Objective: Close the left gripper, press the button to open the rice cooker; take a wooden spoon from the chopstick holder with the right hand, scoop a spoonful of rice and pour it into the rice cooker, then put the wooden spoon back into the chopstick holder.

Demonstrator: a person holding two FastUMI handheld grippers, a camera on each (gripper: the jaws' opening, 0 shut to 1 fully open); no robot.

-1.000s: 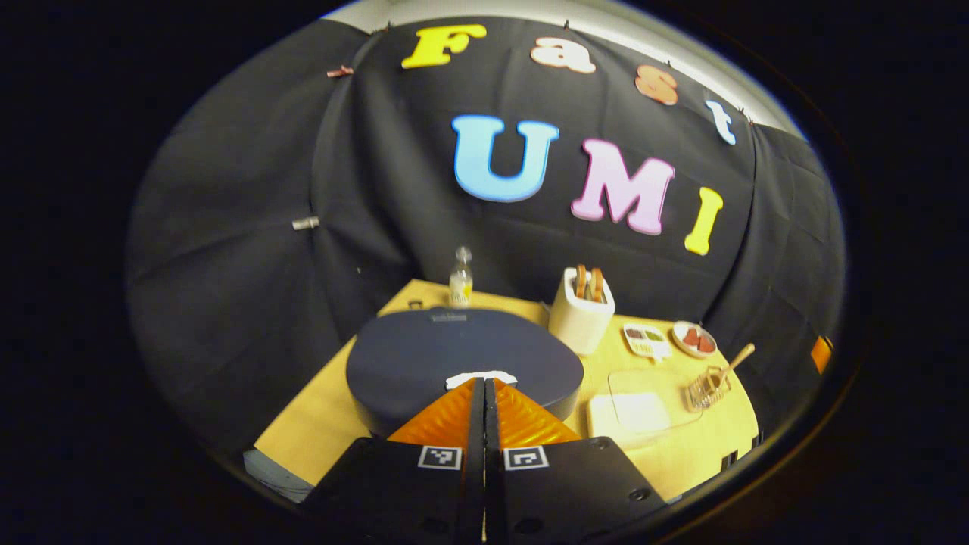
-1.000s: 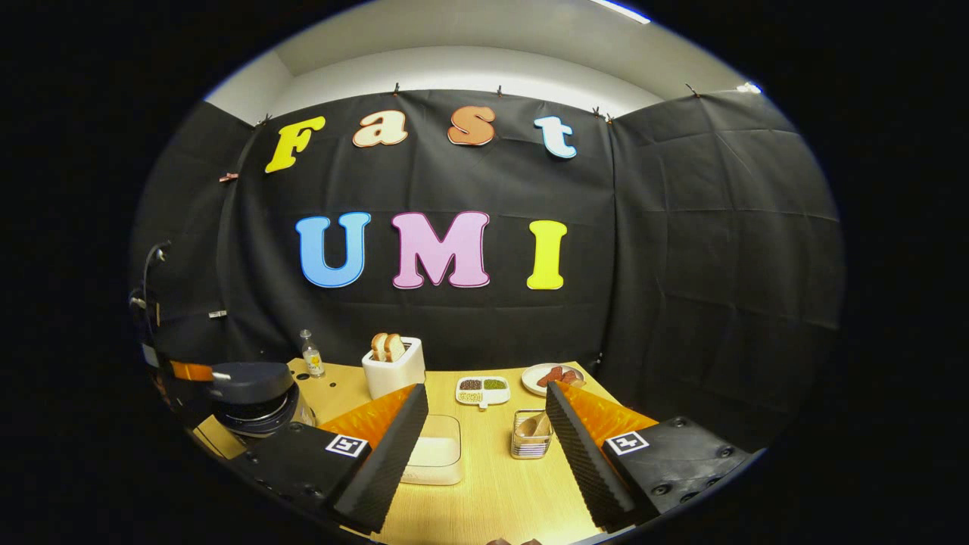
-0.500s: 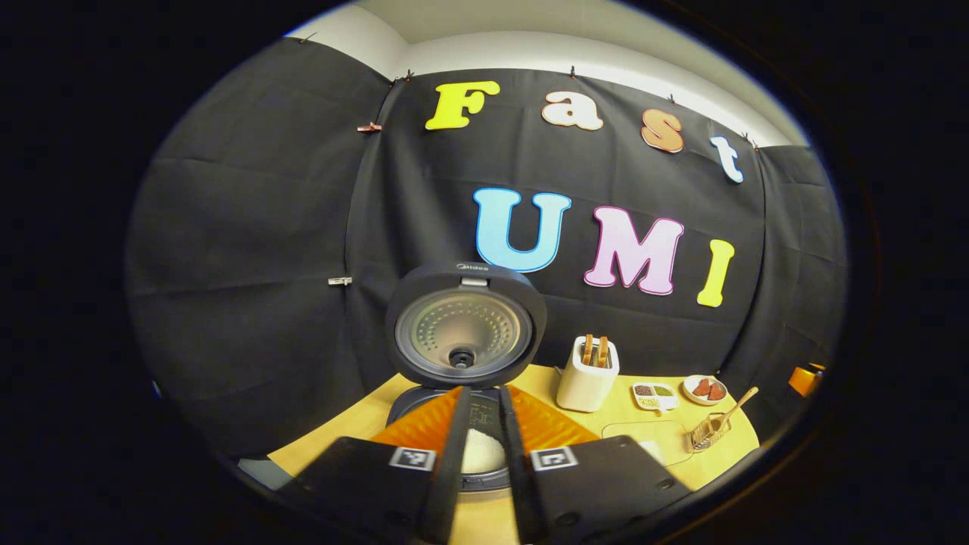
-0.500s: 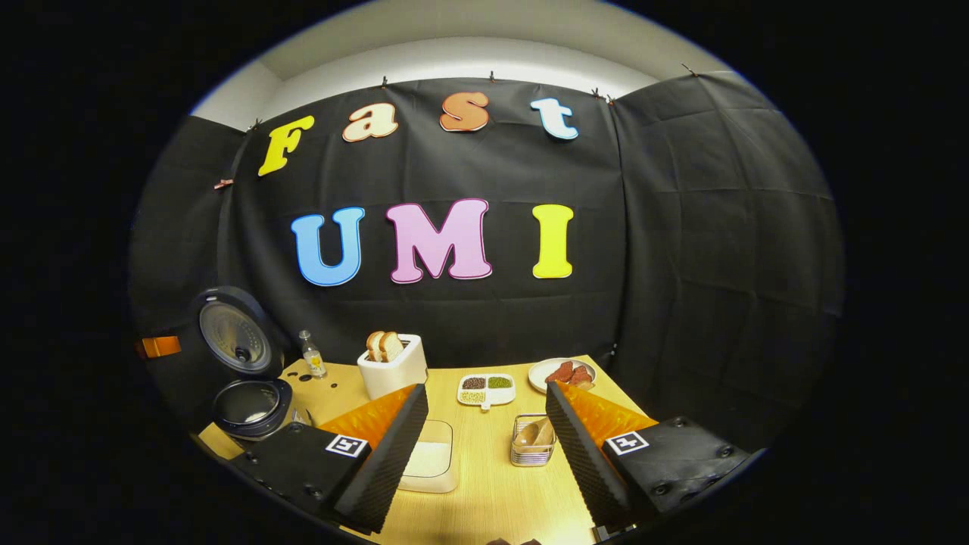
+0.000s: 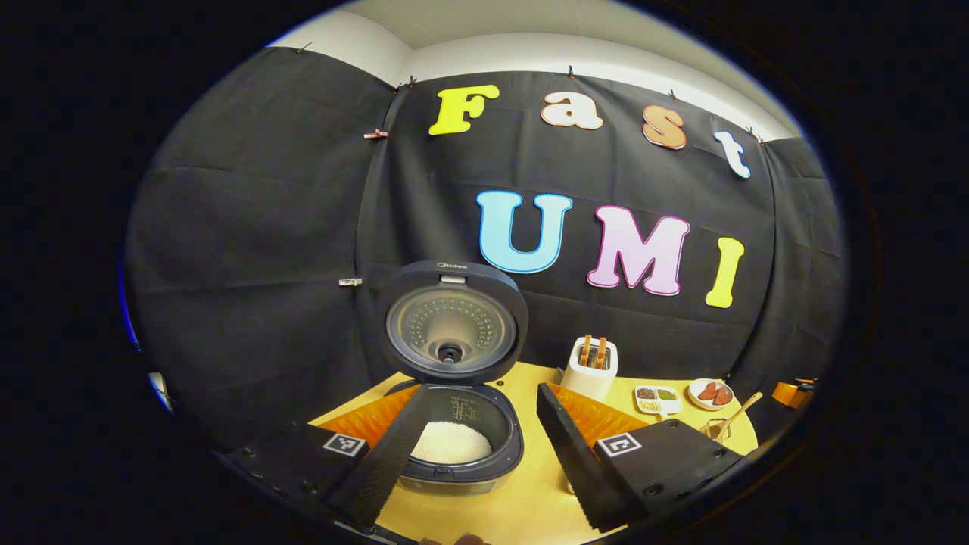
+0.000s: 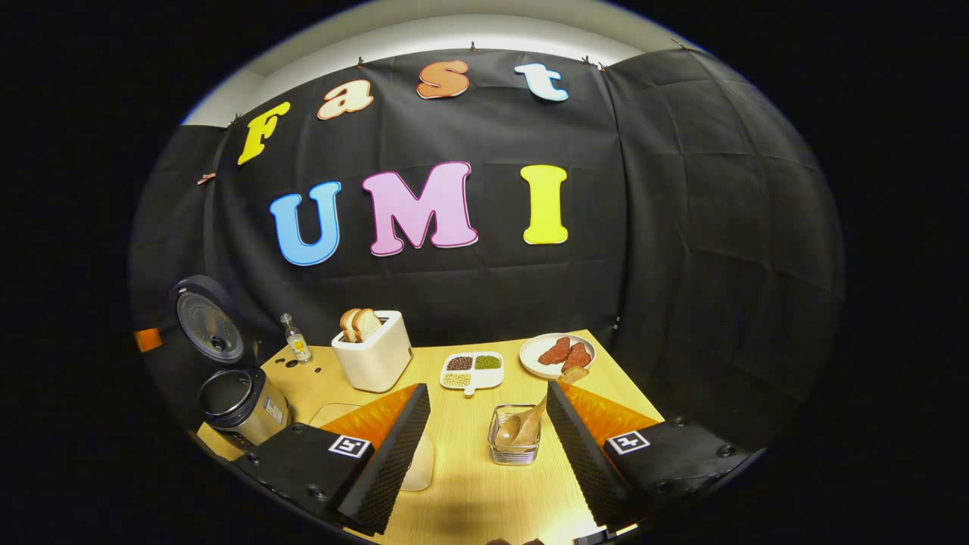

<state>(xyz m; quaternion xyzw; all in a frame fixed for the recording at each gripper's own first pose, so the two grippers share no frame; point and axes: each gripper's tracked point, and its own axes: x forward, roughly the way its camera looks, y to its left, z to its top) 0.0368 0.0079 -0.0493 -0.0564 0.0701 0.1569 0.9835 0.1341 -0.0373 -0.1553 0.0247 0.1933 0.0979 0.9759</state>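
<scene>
1. Rice cooker (image 5: 454, 435) at lower centre of the left gripper view: lid up, opening step judged done
2. Left tool (image 5: 473, 446) spread, empty
3. Right tool (image 6: 484, 446) spread, empty; wooden spoon (image 6: 522, 430) in chopstick holder (image 6: 515, 453) between its fingers, lower centre; taking, scooping, pouring, returning all left

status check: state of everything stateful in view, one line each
rice cooker: lid up, rice inside
left gripper: open, empty
right gripper: open, empty
wooden spoon: in the chopstick holder, leaning
toaster: two bread slices sticking out
bottle: upright, capped
</scene>
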